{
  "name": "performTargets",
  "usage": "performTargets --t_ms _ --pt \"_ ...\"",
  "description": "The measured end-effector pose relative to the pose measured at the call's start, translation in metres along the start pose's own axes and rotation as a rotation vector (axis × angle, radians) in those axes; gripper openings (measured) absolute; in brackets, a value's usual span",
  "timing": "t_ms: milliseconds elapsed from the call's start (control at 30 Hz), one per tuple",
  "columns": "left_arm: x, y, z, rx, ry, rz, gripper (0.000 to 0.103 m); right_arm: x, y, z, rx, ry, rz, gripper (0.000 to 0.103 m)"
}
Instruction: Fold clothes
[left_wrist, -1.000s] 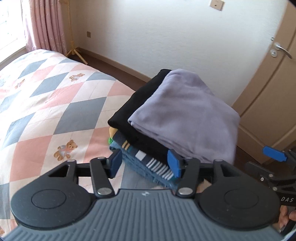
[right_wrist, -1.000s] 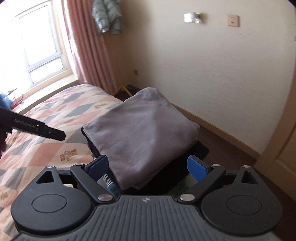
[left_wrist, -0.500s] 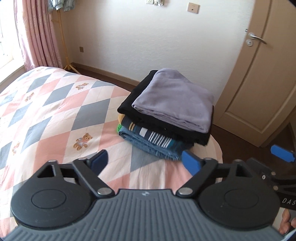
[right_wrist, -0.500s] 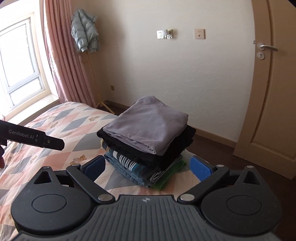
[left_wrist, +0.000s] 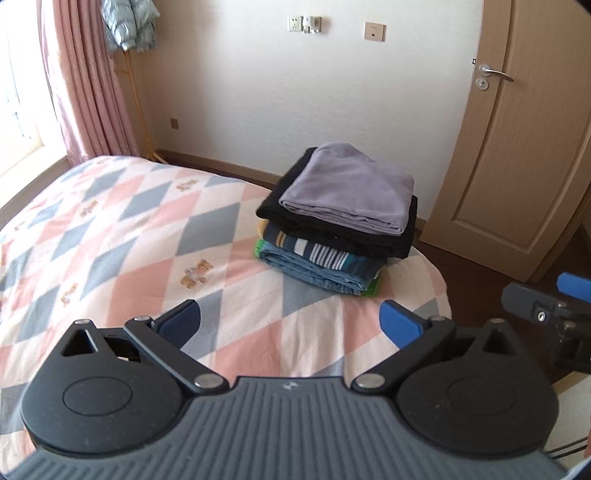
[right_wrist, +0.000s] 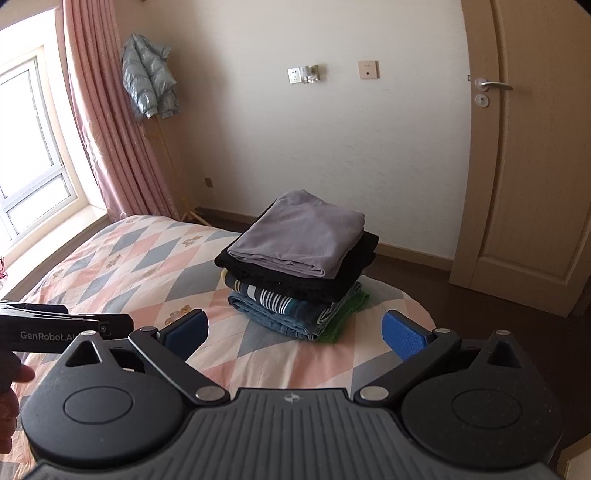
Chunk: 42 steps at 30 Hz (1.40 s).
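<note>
Stack (left_wrist: 338, 225) of folded clothes, lying beyond and between the tips of both pairs of fingers, well apart from them, on the bed's far corner. Top layer: grey garment (left_wrist: 349, 194), folded flat, its rounded fold edge facing the fingers. Beneath it: black garment (left_wrist: 343, 236), slightly wider. Then a striped piece (left_wrist: 325, 254) in navy and white, blue denim (left_wrist: 314, 271), and a green layer (left_wrist: 373, 288) showing at the bottom edges. The layers are squared and level.
</note>
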<state>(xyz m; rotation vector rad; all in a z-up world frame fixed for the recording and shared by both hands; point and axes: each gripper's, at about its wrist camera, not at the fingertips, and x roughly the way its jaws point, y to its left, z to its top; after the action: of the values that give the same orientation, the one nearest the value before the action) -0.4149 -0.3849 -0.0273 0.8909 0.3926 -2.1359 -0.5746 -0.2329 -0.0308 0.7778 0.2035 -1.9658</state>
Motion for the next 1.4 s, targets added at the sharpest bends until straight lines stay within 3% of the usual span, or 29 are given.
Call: performTargets --t_ms 500,767,900,1067,1400 --pt "-0.004 0.012 -0.004 -0.087 0.006 0.039 0.102 0.015 0.016 -0.012 -0.085 0.084 -0.048 0.103" --pt "-0.002 0.013 0.000 -0.068 -0.011 0.089 0.102 0.032 0.028 -0.005 -0.141 0.058 -0.180 0.103" --pt "0.004 0.013 0.002 -0.037 0.028 0.050 0.102 0.039 0.028 0.001 -0.092 0.066 -0.159 0.103" --pt "0.014 0.013 0.000 -0.026 0.041 0.055 0.102 0.045 0.023 0.009 0.005 0.087 -0.120 0.103" --pt "0.044 0.015 -0.002 -0.008 0.107 0.080 0.102 0.078 0.019 0.001 0.049 0.248 -0.150 0.103"
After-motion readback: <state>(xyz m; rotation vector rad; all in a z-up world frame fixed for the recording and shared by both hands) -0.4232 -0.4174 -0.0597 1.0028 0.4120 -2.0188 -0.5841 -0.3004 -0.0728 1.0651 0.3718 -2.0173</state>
